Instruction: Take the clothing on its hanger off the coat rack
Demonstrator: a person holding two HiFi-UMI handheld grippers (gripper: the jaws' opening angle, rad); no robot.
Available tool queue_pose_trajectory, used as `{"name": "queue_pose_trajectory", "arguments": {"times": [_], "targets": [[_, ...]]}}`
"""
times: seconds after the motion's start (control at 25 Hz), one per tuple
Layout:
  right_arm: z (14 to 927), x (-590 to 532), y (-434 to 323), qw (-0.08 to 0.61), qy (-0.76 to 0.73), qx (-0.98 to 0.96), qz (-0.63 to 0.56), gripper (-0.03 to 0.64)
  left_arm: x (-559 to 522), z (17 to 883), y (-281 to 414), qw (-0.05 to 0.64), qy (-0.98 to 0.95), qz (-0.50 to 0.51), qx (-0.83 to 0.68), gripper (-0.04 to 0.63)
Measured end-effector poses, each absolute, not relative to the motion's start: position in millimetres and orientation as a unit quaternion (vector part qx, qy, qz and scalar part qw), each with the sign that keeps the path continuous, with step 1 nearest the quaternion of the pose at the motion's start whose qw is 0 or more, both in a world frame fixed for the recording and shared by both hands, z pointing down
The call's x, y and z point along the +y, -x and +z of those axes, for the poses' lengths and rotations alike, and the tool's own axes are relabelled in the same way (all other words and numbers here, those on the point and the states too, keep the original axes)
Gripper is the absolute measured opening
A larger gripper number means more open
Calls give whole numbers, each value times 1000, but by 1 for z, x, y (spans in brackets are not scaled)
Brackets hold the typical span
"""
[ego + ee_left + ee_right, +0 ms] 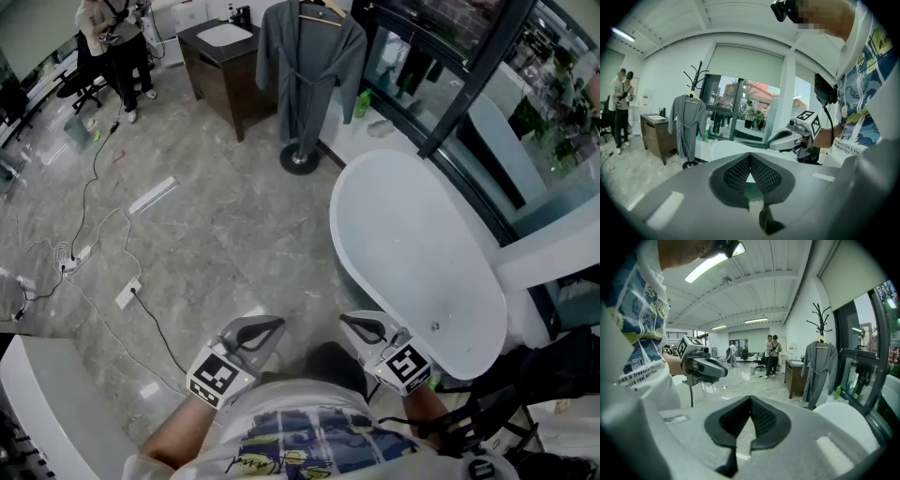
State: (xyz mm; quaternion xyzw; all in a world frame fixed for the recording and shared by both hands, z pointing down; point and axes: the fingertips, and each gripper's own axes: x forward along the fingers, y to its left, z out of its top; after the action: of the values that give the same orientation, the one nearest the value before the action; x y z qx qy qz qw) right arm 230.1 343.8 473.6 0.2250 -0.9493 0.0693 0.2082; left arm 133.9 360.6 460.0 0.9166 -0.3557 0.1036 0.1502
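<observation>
A grey robe [307, 66] hangs on a wooden hanger [317, 11] from a black coat rack far across the floor; the rack's round base [300, 159] stands by the tub. The left gripper view shows the robe [687, 123] under the rack's hooks [696, 75]. In the right gripper view the robe [817, 369] is at the right. My left gripper [277, 324] and right gripper [346, 321] are held low, close to my body and far from the robe. Both are shut with nothing between their jaws.
A white bathtub [422, 253] fills the right side, beside a glass wall. A dark cabinet [217, 70] with a white basin stands left of the rack. Two people [114, 42] stand at the far left. Cables and a power strip [128, 292] lie on the marble floor.
</observation>
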Motion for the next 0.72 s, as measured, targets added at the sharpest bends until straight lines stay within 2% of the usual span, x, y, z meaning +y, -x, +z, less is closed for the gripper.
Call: {"name": "queue_pose_trajectory", "arguments": {"times": [0.4,0.52,0.6,0.72], "targets": [[467,244,-234,200,-173,-963,53,2,277,445,-145,161,-896,95,-403,2],[459,211,-237,181,-159,-969,49,3,244,428,-158,140,-897,87,-409,2],[462,196,-241,175,-148,-972,50,44,225,424,-164,131,-896,82,-417,2],[474,170,-241,176,-137,-973,59,60,199,428,-160,135,-887,81,-433,2]]}}
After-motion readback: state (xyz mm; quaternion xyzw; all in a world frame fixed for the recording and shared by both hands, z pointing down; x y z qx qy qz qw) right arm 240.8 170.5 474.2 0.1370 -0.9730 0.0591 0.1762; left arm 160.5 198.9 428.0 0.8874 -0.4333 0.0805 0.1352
